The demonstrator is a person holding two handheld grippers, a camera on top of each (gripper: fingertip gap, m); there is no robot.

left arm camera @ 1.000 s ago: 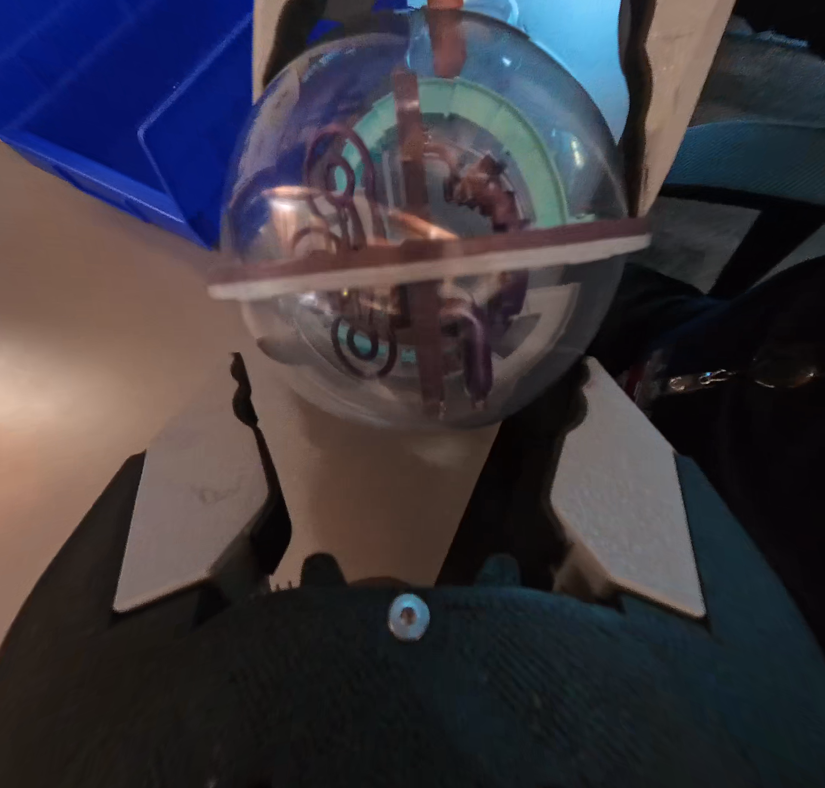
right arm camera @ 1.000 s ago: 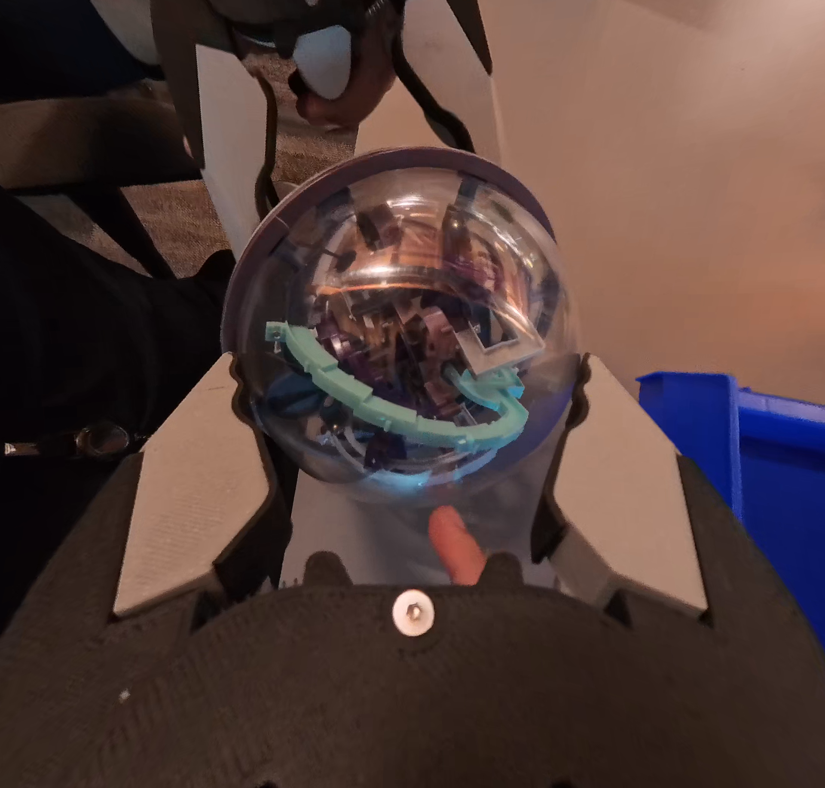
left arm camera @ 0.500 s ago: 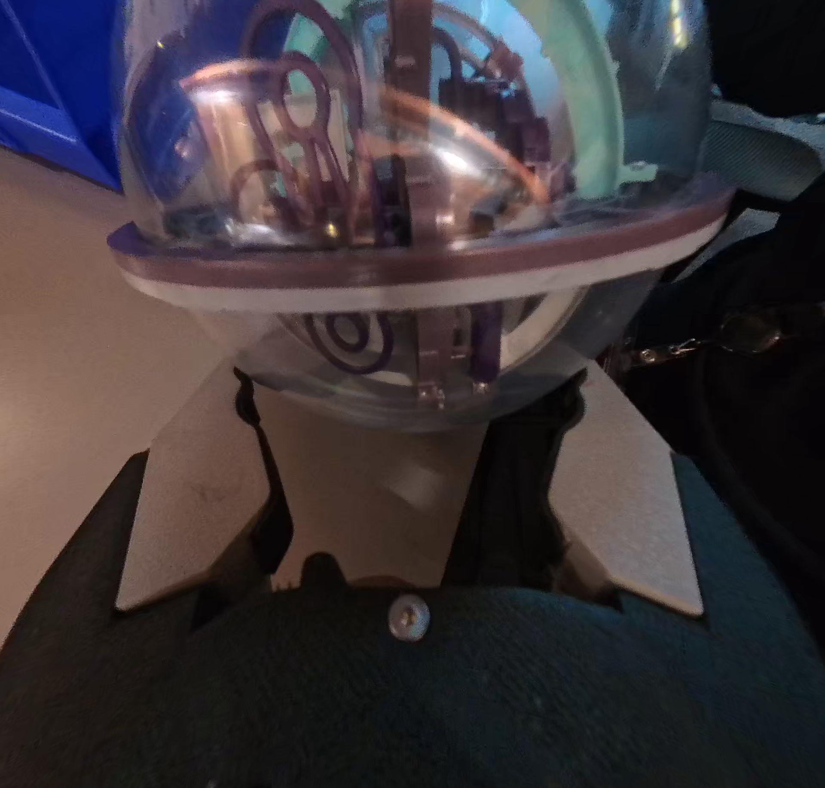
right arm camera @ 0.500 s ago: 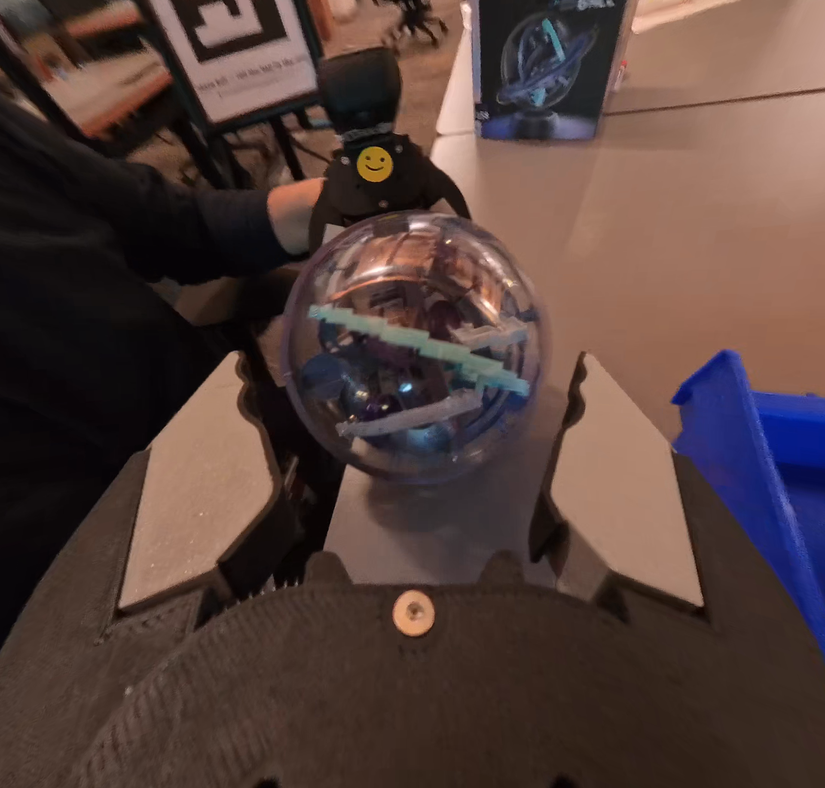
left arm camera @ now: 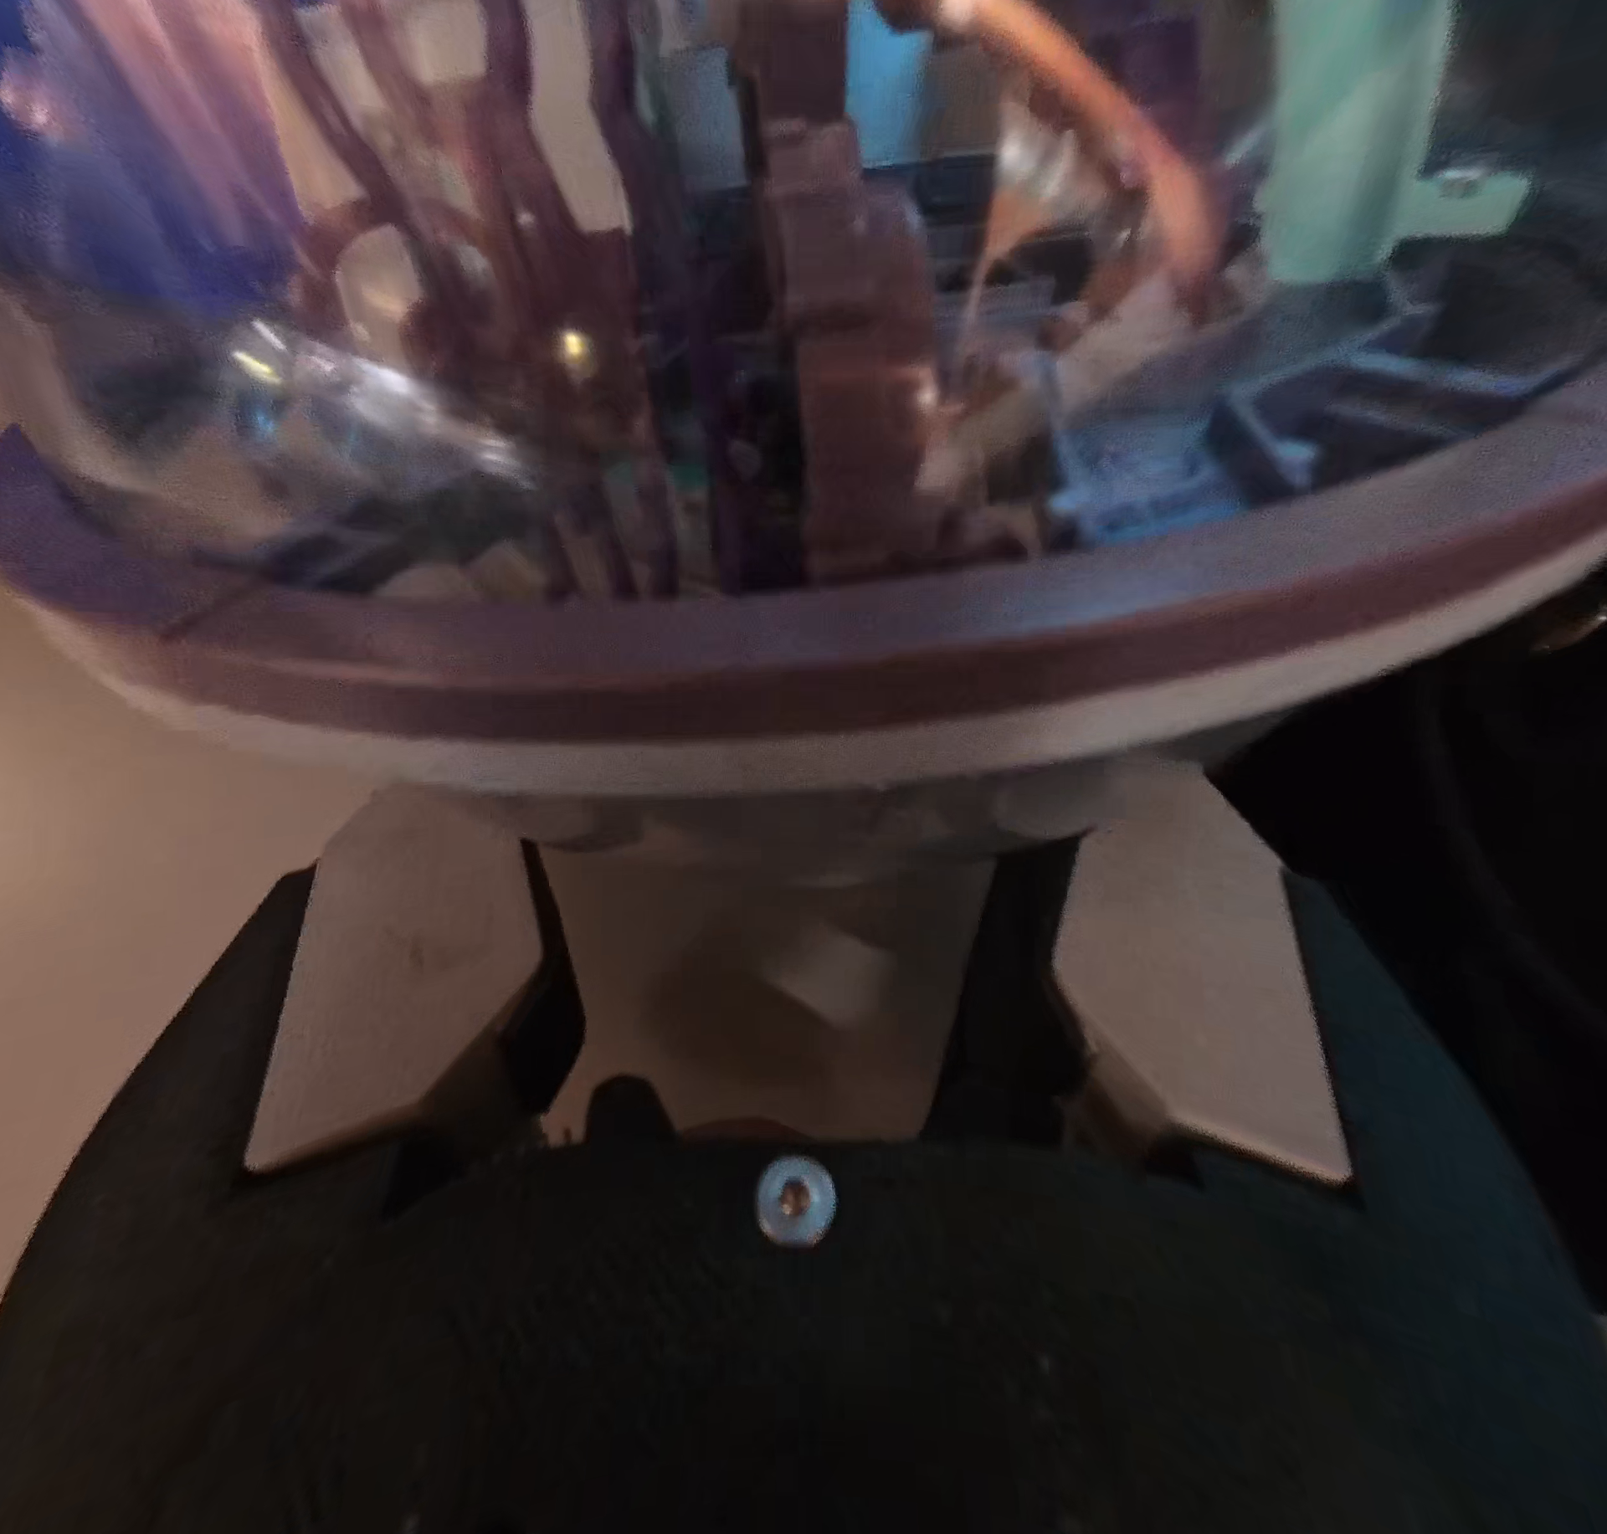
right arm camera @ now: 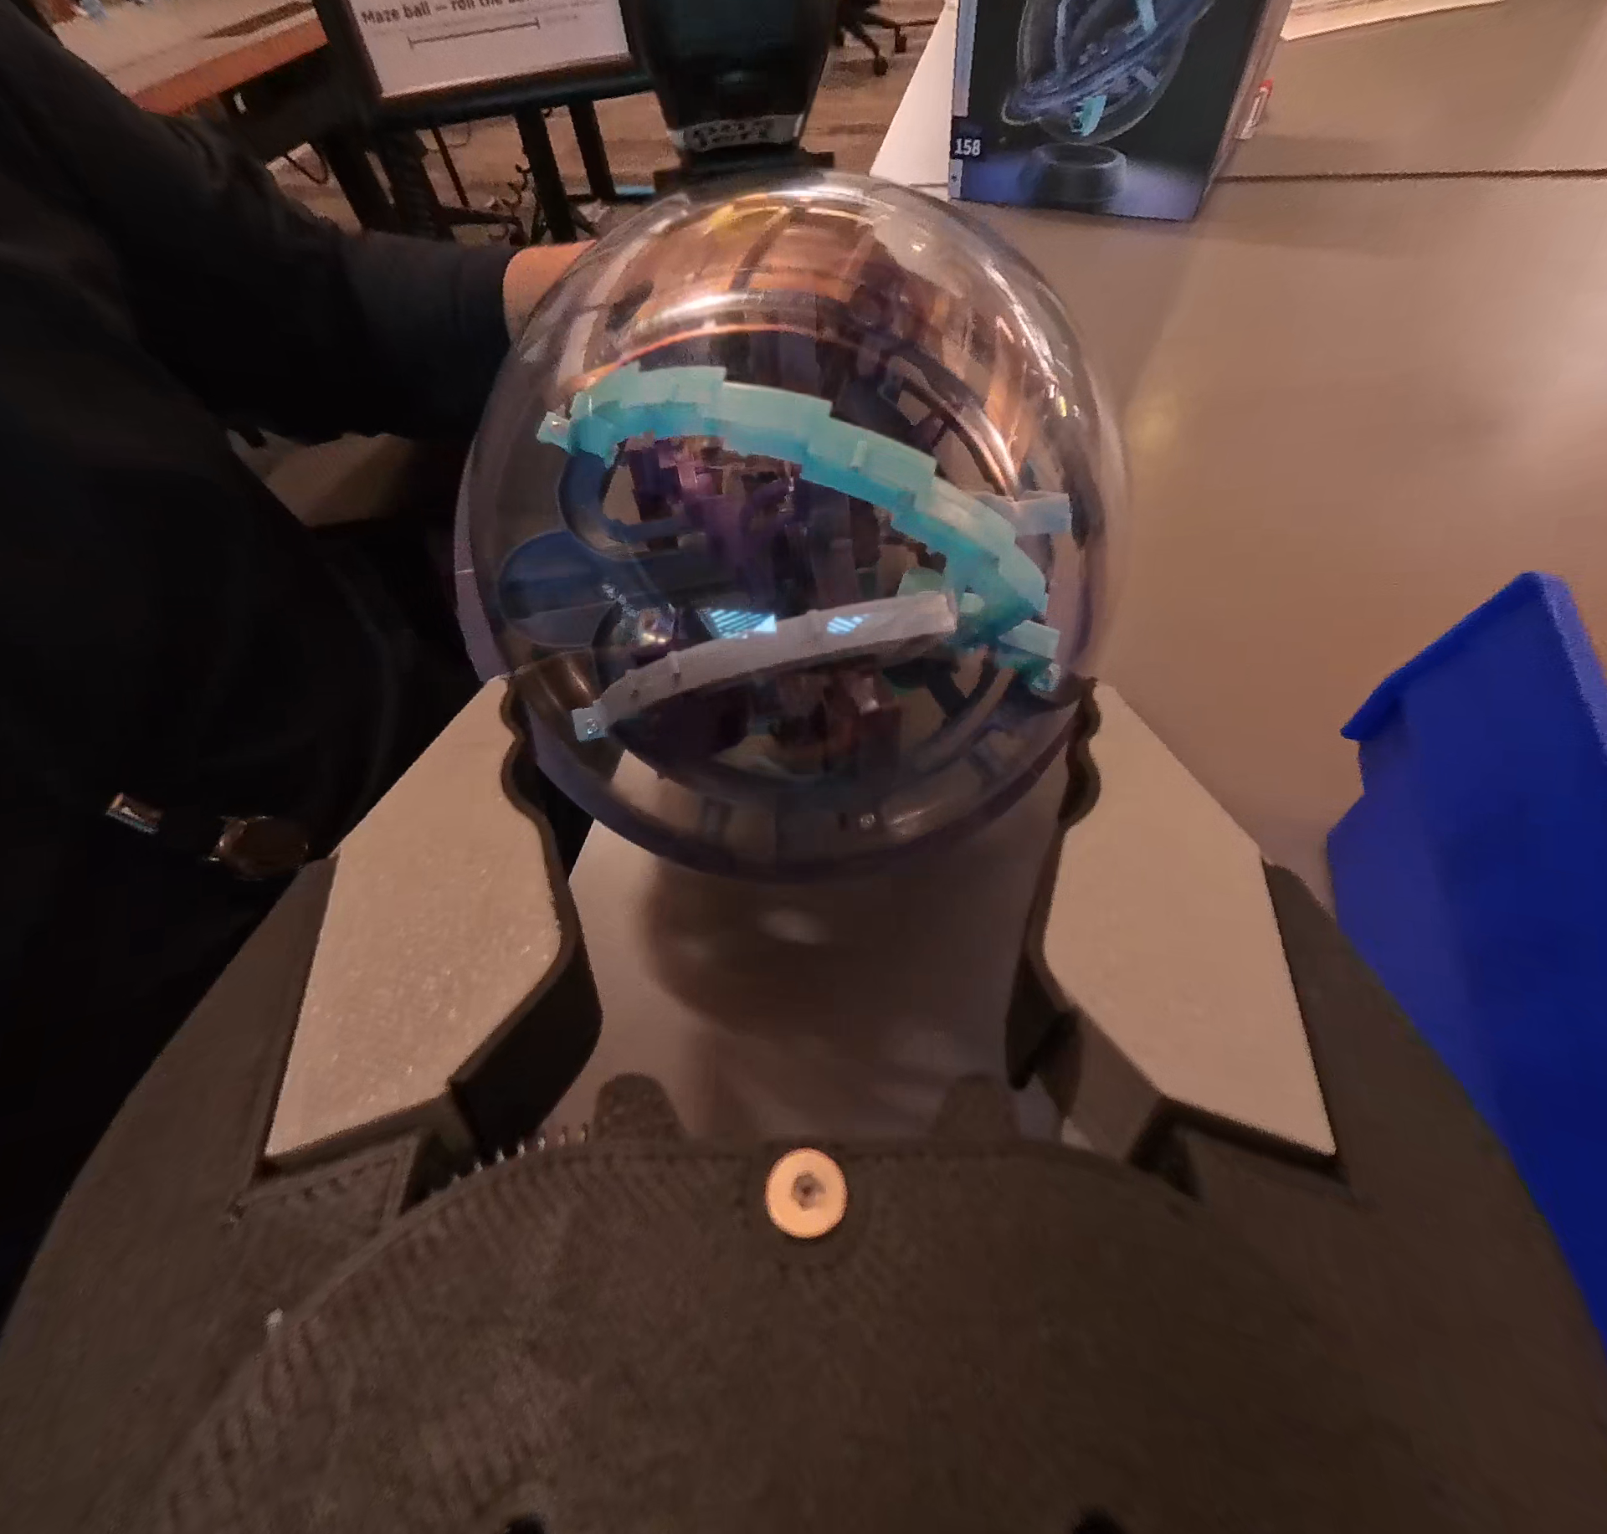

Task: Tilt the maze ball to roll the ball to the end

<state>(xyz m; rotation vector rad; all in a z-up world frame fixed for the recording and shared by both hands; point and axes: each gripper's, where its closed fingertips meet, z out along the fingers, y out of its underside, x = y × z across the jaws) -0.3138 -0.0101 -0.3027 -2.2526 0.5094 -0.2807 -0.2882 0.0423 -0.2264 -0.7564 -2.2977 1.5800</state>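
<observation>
Left claw (left arm camera: pixel 800 797): we see its two pale fingers (left arm camera: pixel 409 971) spread wide at 7 and 5 o'clock, running up under the clear plastic maze ball with purple, teal and grey tracks inside (left arm camera: pixel 783 362). The sphere fills everything from 9 through 12 to 3 o'clock, pressed close to this camera and blurred. Its purple-and-white equator band (left arm camera: pixel 783 692) lies crosswise, 9 to 3 o'clock, sagging in the middle. The fingertips vanish beneath that band; we cannot tell whether they press the shell or only cradle it.

Right claw (right arm camera: pixel 800 710): fingers (right arm camera: pixel 435 927) also wide apart, with the maze ball (right arm camera: pixel 783 492) dead ahead at 12 o'clock. Both dark inner pads sit against the lower flanks of the shell, one at 9 and one at 3 o'clock, so we take this claw as clamped on the sphere. The ball is off the pale grey surface (right arm camera: pixel 1304 362), carried between the two claws, the left one's black body (right arm camera: pixel 730 40) beyond it at 12 o'clock.

Other items: dark sleeve (right arm camera: pixel 261 318) at 9–10 o'clock, dark product box (right arm camera: pixel 1122 66) at 1 o'clock, blue plastic bin (right arm camera: pixel 1478 884) at 3 o'clock.

Judgement: the claws oppose each other across the sphere, so any tilt turns about the line joining them or needs both wrists rolling together. We cannot pick out the small rolling ball with confidence.
</observation>
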